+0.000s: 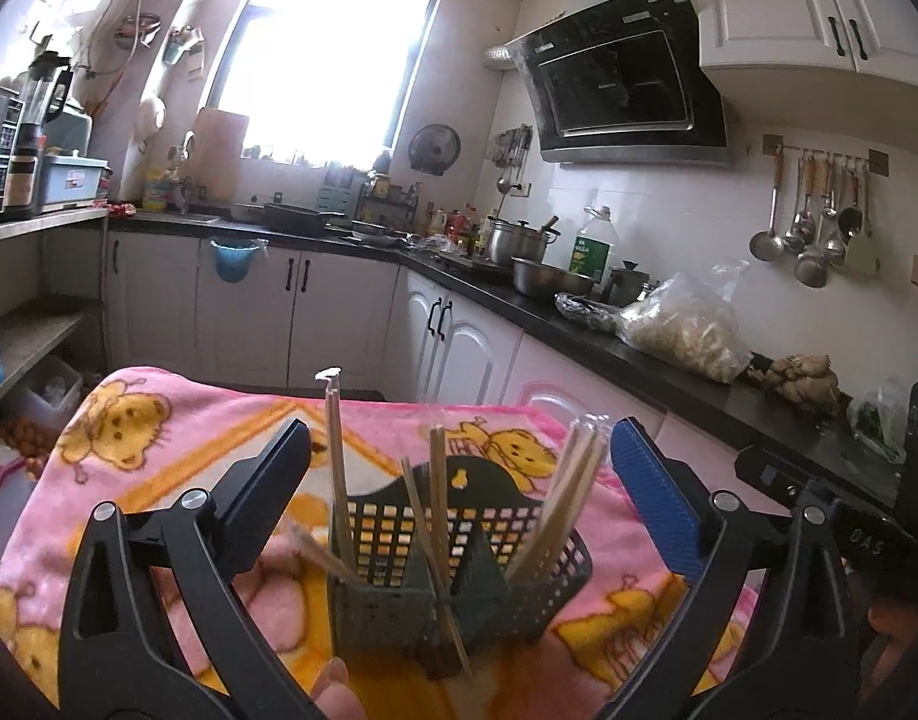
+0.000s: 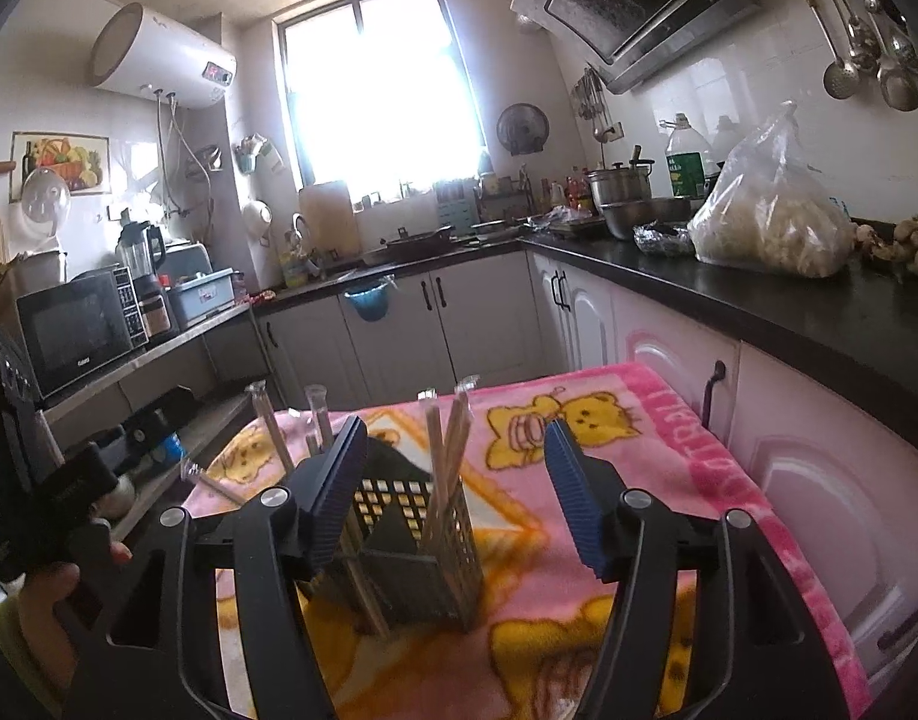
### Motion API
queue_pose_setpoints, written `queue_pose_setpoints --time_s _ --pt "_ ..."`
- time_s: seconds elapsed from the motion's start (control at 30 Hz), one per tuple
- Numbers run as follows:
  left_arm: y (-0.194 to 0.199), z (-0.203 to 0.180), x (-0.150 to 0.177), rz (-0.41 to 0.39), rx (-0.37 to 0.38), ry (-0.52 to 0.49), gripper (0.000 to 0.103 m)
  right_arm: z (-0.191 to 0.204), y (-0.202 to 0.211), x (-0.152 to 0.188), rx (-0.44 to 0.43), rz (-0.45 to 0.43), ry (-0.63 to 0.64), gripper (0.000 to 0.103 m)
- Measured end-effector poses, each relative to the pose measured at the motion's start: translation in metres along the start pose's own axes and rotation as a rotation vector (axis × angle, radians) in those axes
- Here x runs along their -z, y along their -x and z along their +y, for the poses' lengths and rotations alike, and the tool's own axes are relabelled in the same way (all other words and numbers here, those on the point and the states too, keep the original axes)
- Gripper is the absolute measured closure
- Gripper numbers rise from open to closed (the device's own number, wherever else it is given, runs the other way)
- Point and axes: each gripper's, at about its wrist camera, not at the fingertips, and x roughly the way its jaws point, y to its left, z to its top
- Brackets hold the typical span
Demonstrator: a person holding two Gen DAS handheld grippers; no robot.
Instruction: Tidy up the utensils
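Left gripper (image 1: 459, 468) pointed forward and slightly down, jaws spread wide, nothing pressed between the pads. A fingertip (image 1: 333, 684) shows at the lower edge of its view. Right gripper (image 2: 453, 480) likewise tilted slightly down, jaws parted, gripping nothing. Seen from the right wrist, the left hand (image 2: 45, 606) is wrapped round its gripper's handle.

A black lattice utensil basket (image 1: 459, 546) stands on a pink blanket (image 1: 159, 450) patterned with yellow bears.
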Motion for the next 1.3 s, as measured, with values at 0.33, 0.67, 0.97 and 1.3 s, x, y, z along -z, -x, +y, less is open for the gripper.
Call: queue_pose_setpoints --time_s 0.33,0.67,0.97,1.3 --pt "0.031 -0.006 0.022 0.025 0.009 0.0 0.012 0.0 0.027 0.022 0.005 0.047 0.027 0.044" --pt "0.049 -0.003 0.047 0.067 -0.008 0.008 0.012 0.002 0.049 0.047 0.003 0.088 0.034 0.044" --pt "0.059 0.0 0.068 0.104 -0.013 0.011 0.012 0.002 0.055 0.068 -0.007 0.131 0.039 0.044" --pt "0.061 0.0 0.09 0.144 -0.016 0.015 0.012 0.005 0.057 0.089 -0.019 0.182 0.048 0.044"
